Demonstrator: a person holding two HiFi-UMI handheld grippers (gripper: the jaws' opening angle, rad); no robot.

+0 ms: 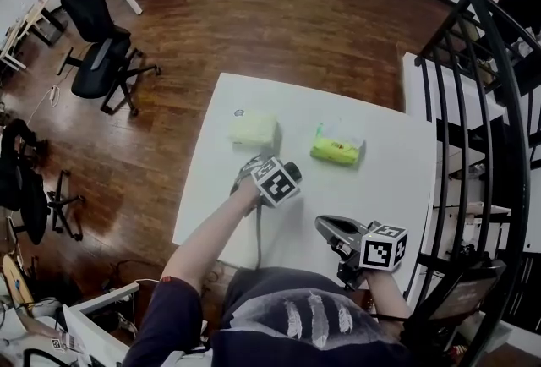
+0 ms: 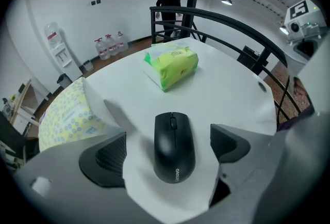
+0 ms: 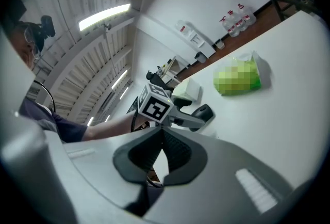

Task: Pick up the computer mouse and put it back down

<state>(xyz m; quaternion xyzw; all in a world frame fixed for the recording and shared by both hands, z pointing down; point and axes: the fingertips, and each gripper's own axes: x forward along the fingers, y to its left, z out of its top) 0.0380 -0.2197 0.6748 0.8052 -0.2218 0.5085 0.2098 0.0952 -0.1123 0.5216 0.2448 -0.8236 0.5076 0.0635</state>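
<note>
The black computer mouse point(image 2: 174, 148) lies flat on the white table point(image 2: 227, 94), its front pointing away from me. My left gripper point(image 2: 168, 134) is open around it, one dark pad point(image 2: 105, 160) on each side and a strip of table showing between each pad and the mouse. In the head view the left gripper point(image 1: 250, 172) covers the mouse. My right gripper point(image 3: 163, 153) is shut on nothing, held above the table's near right part point(image 1: 325, 226).
A green tissue pack point(image 1: 336, 150) lies beyond the mouse and a pale yellow pack point(image 1: 254, 131) to its left. A black railing point(image 1: 473, 103) runs along the table's right side. Office chairs point(image 1: 100, 44) stand on the wooden floor at left.
</note>
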